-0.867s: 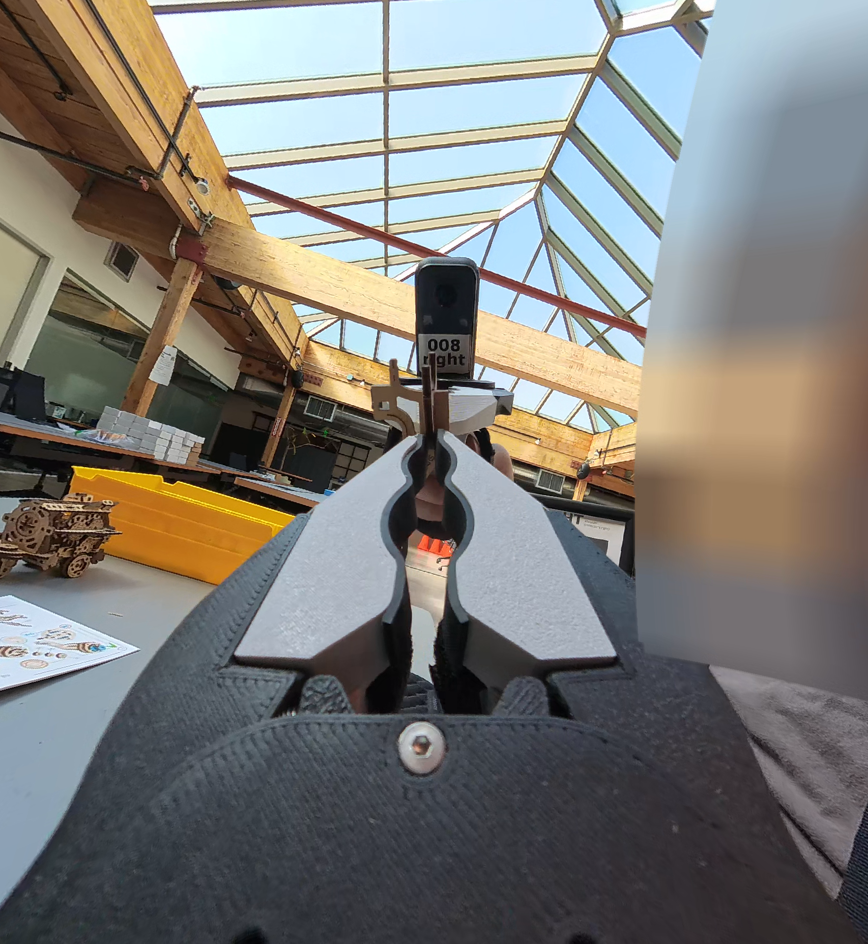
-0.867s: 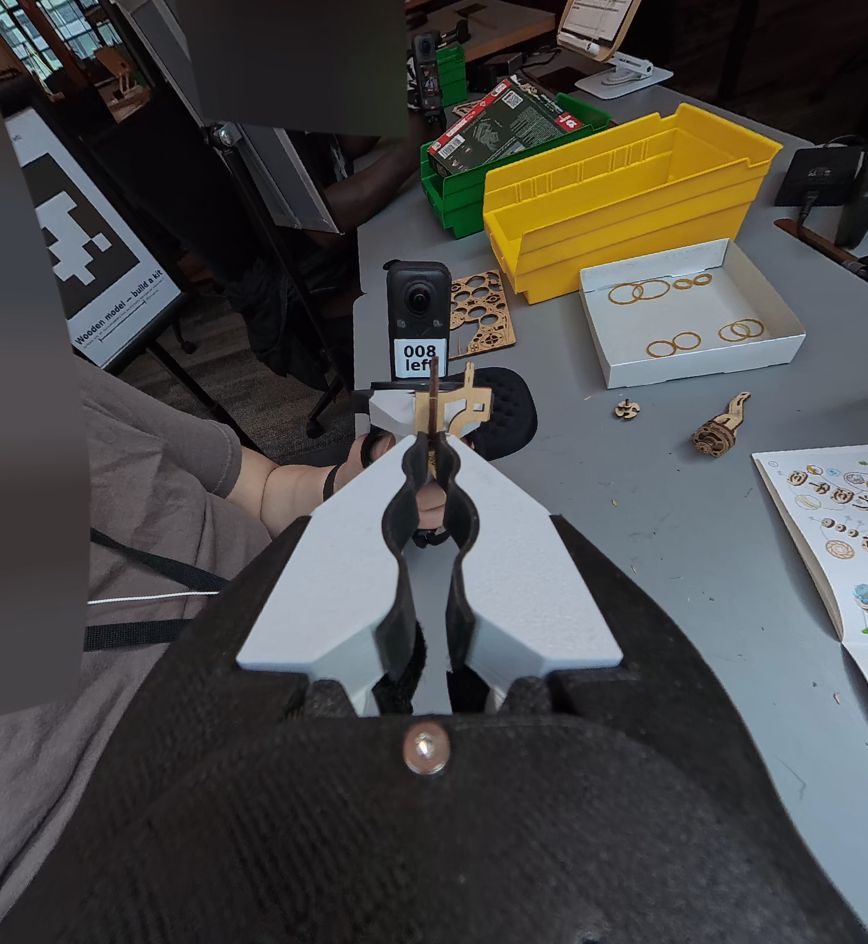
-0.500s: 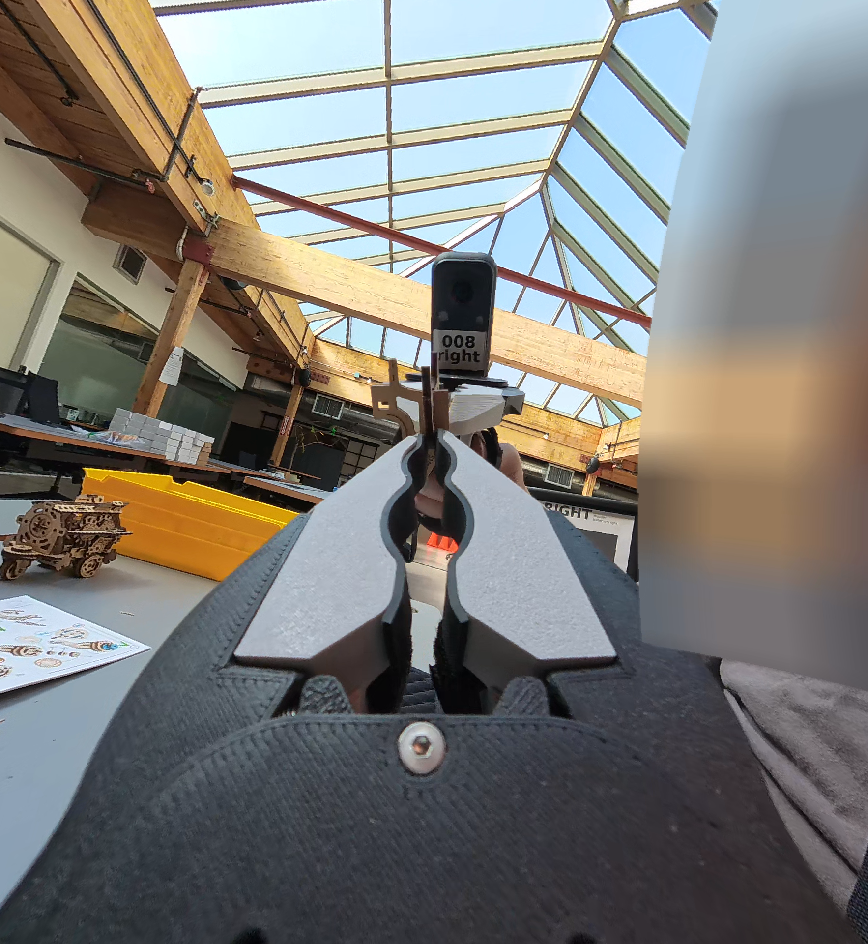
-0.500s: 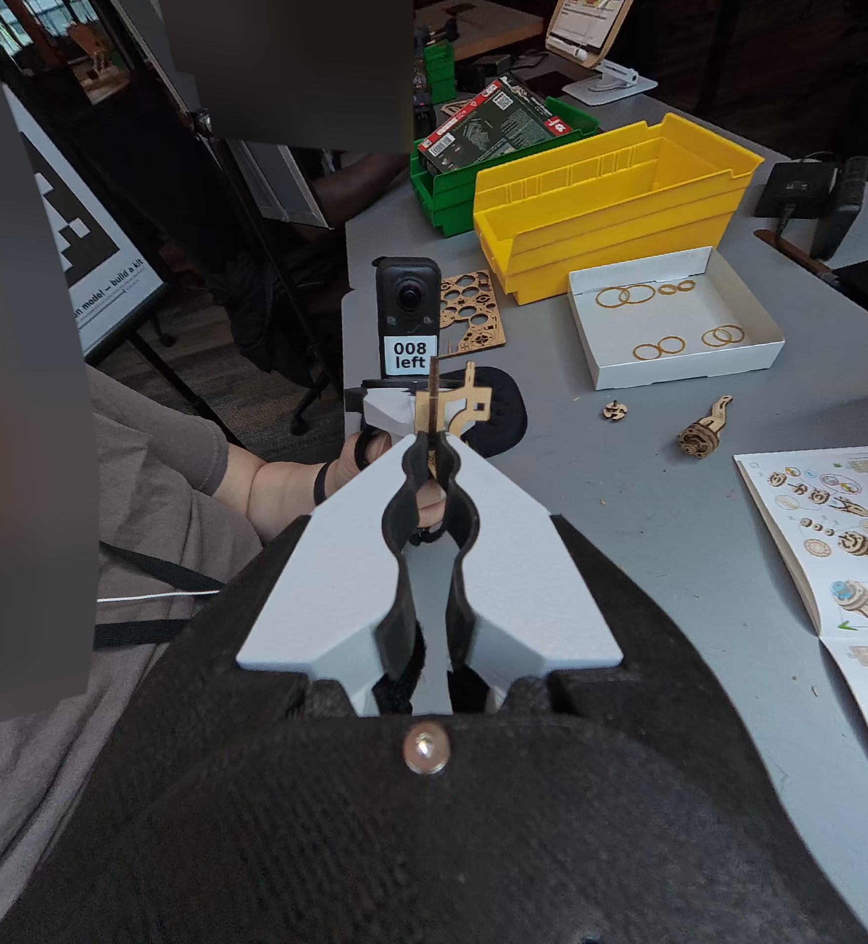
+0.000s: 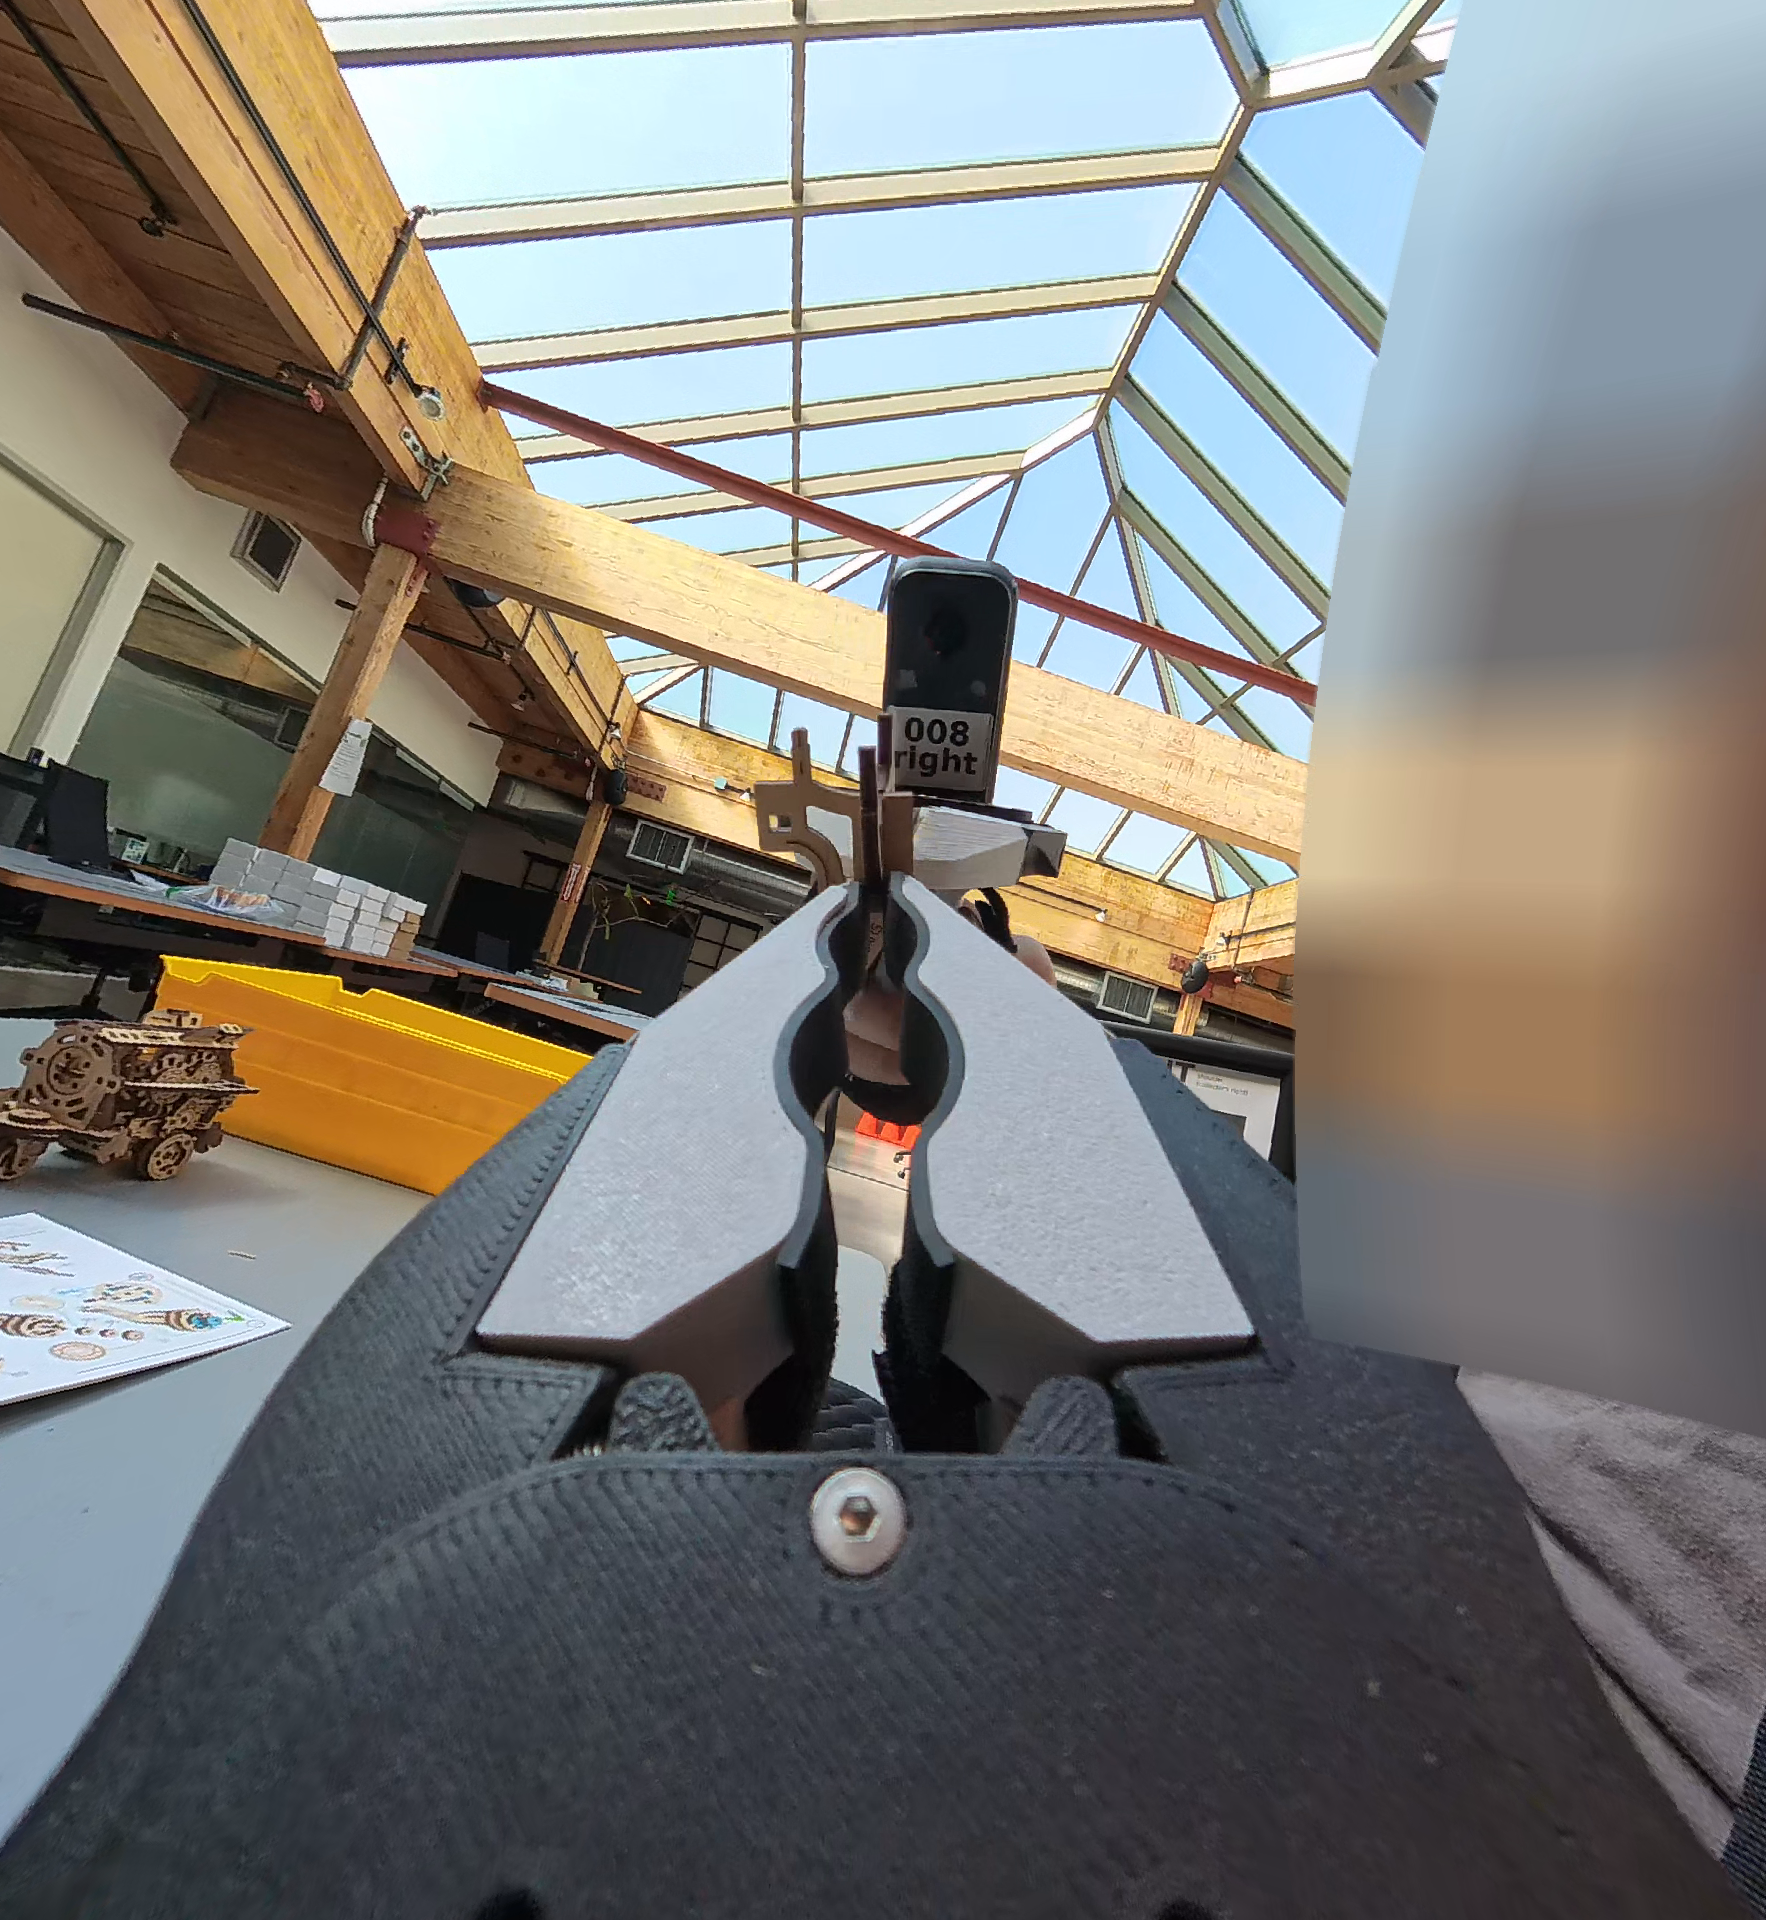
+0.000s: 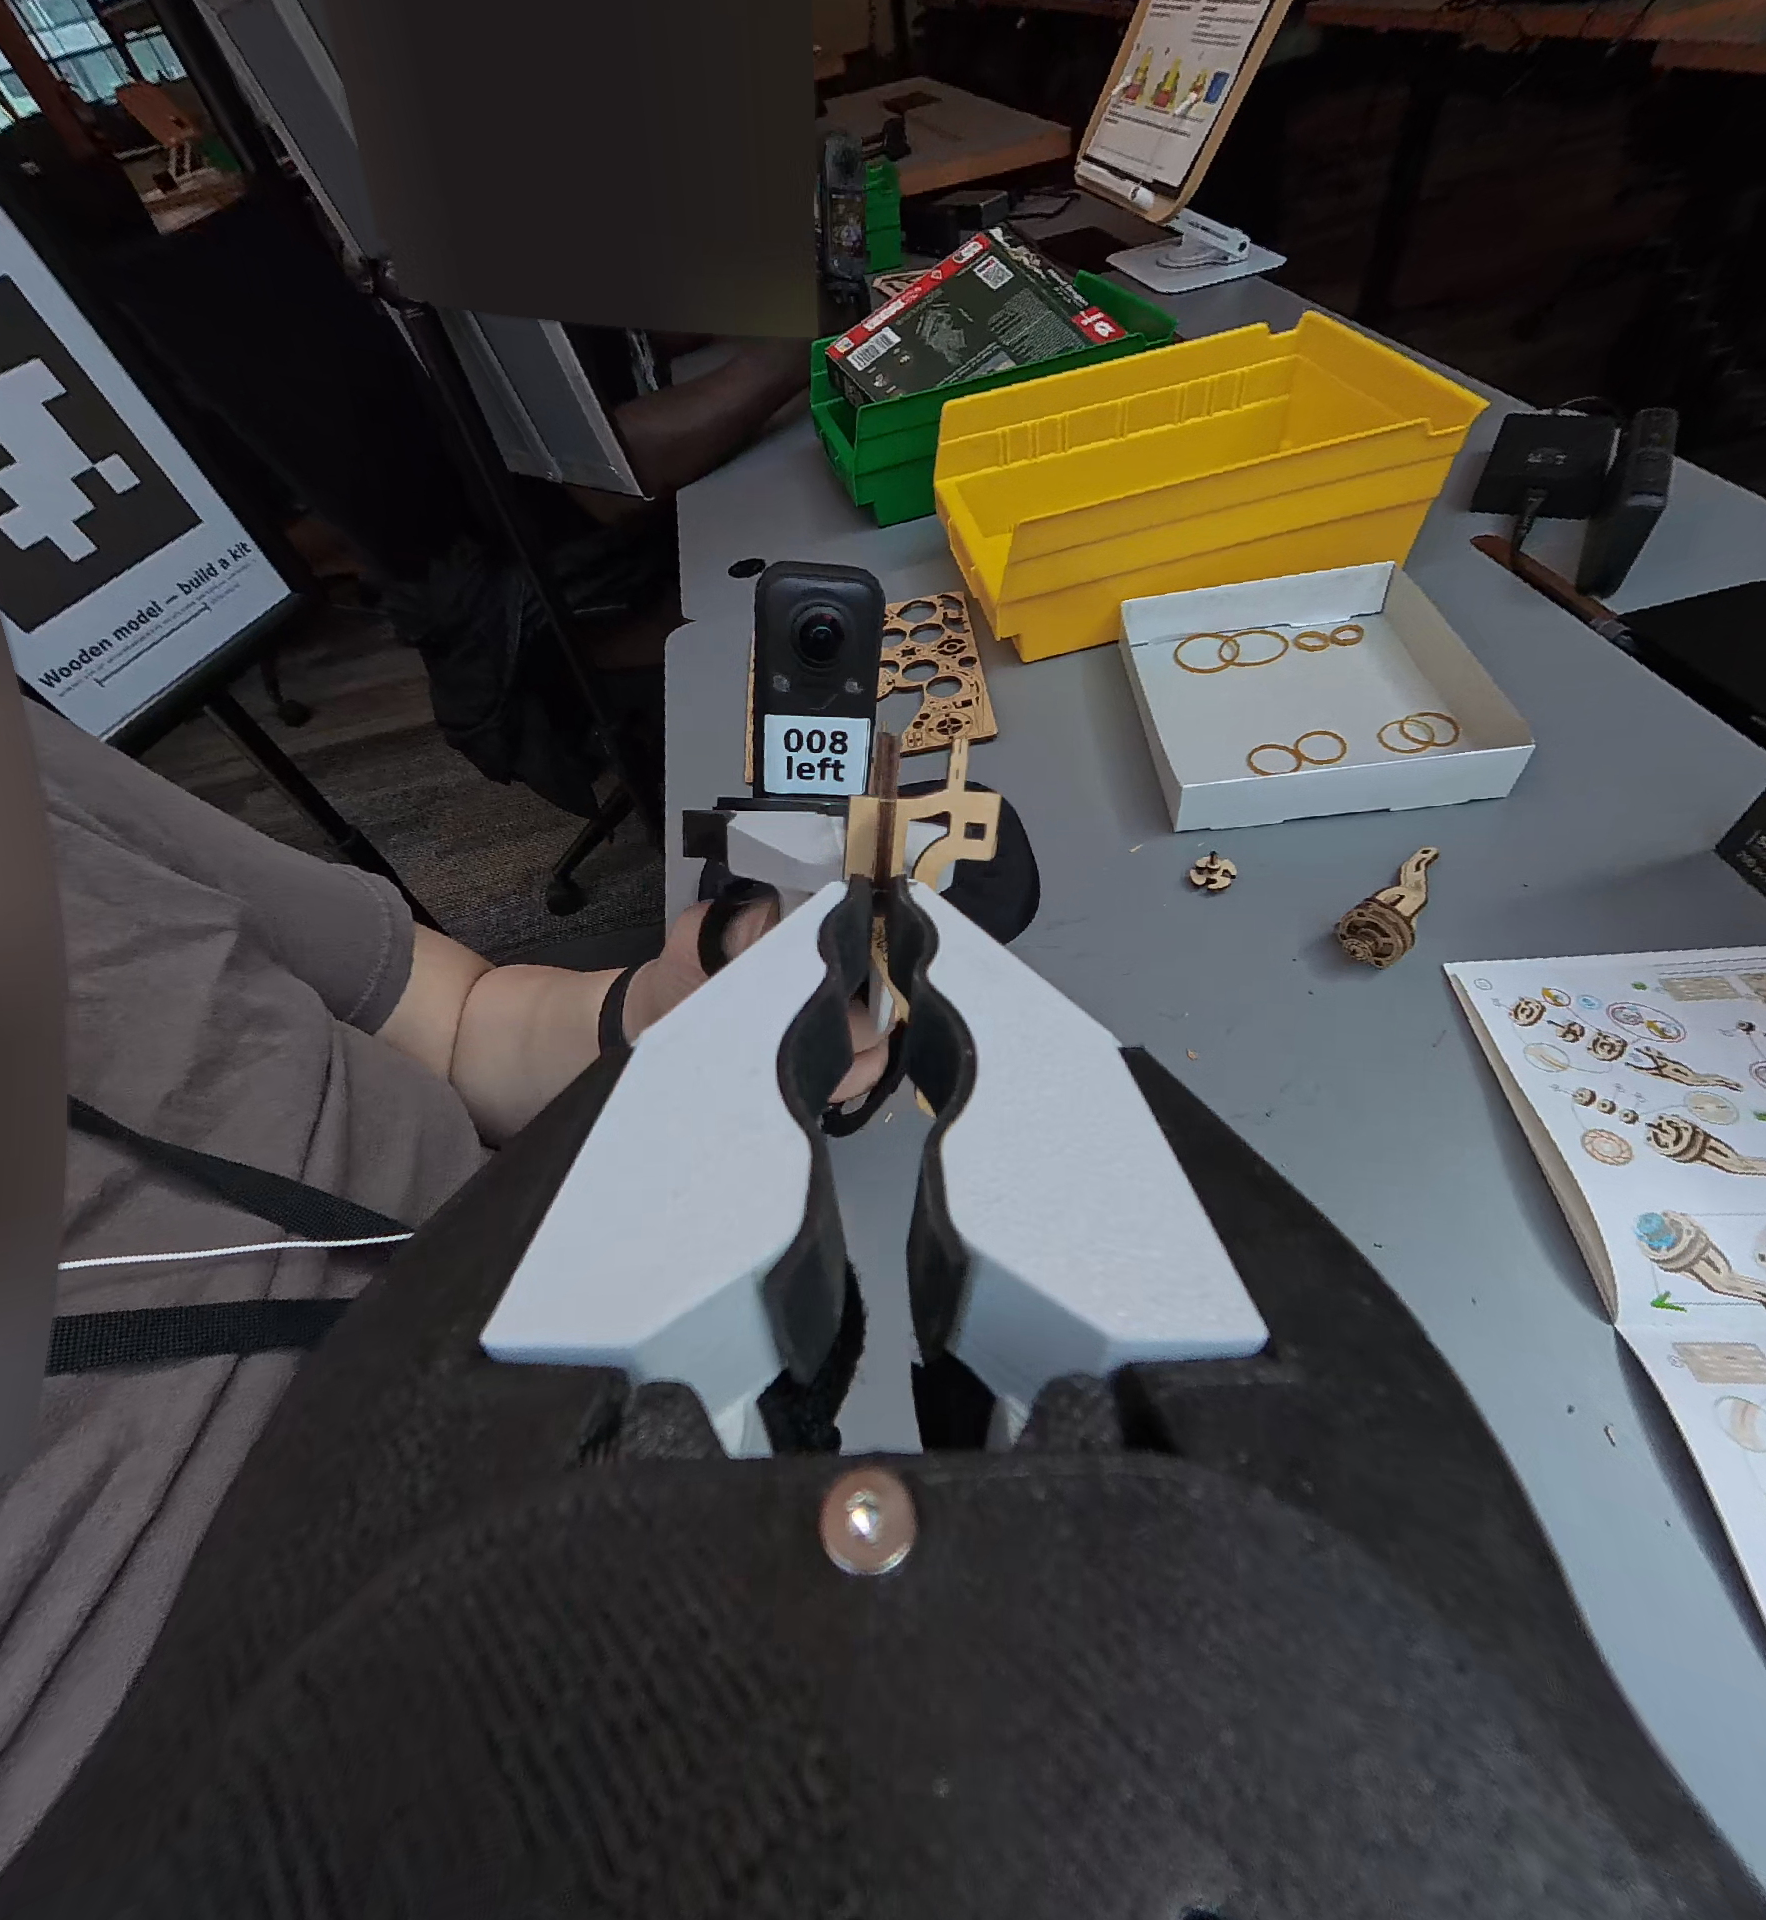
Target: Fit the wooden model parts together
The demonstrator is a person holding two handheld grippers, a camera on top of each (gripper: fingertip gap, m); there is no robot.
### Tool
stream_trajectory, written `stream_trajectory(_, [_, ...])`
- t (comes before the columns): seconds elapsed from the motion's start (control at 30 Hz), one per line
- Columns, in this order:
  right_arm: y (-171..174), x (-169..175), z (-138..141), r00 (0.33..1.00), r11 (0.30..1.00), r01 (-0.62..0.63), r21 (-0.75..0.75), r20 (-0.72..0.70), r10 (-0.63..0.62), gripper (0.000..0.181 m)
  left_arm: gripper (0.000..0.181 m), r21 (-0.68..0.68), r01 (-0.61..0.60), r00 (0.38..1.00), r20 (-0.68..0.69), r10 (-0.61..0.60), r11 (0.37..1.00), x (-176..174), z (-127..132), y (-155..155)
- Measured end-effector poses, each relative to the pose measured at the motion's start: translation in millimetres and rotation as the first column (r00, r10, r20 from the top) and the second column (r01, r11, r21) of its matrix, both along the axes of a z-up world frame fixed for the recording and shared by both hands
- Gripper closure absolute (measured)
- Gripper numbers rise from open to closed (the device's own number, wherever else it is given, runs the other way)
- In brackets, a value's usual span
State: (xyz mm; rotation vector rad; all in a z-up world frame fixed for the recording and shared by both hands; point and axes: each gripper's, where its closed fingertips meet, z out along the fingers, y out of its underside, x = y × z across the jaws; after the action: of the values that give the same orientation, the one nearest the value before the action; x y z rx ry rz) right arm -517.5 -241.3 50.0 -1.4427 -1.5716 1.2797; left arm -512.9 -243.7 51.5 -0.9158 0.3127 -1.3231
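The left hand-held gripper [image 5: 871, 883] and the right hand-held gripper [image 6: 877, 883] are facing each other tip to tip above the near edge of the desk [image 6: 1222, 1039]. Each is pinching a thin wooden part, with the jaws drawn narrow around it. In the left wrist view, the left hand-held gripper is holding a dark strip [image 5: 866, 821] edge-on and upright, and the hooked plate [image 5: 806, 821] held by the opposite unit is crossing it at right angles just beyond the tips. In the right wrist view, the right hand-held gripper is gripping a flat piece edge-on, and the hooked plate [image 6: 952, 826] is projecting toward 3 o'clock from the joint. The two parts are touching at the crossing; how deeply they are seated cannot be told. On the desk, a small subassembly [image 6: 1383, 914] is lying at 3 o'clock from the joint, a white tray [image 6: 1326, 790] holding rings is sitting at 2 o'clock, and a yellow bin [image 6: 1201, 520] is standing at 1 o'clock. A manual [image 6: 1689, 1195] is lying open at 4 o'clock. A finished model [image 5: 110, 1091] is standing at 9 o'clock in the left wrist view.
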Motion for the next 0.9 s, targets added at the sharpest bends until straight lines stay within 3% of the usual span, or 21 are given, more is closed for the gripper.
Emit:
stream_trajectory(0.03, [0.0, -0.1, -0.2, 1.0, 1.0, 0.005, 0.009, -0.004, -0.005, 0.179, 0.181, -0.002, -0.006, 1.0, -0.002, 0.006, 1.0, -0.2, -0.4, 0.5])
stream_trajectory(0.37, [-3.6, 1.9, 2.9, 0.995, 0.979, -0.09, -0.182, -0.055, 0.081, 0.179, 0.18, 0.014, 0.032, 0.999, 0.01, -0.032, 0.999, 2.2, 1.6, -2.9])
stream_trajectory(0.73, [1.9, 3.5, 1.6, 0.999, 0.995, -0.049, -0.087, -0.023, 0.047, 0.178, 0.18, 0.009, 0.006, 0.999, -0.036, -0.006, 1.0, 3.5, 0.9, 0.8])
stream_trajectory(0.8, [0.2, 3.1, 7.5, 0.997, 0.993, -0.062, -0.099, -0.049, 0.057, 0.166, 0.18, 0.003, 0.0, 0.999, -0.05, 0.0, 1.0, 5.4, -1.1, 1.9])
stream_trajectory(0.9, [4.6, 3.0, 11.4, 0.998, 0.994, -0.045, -0.098, -0.044, 0.041, 0.164, 0.18, 0.002, 0.012, 0.999, -0.046, -0.012, 1.0, 6.5, -1.4, 1.2])
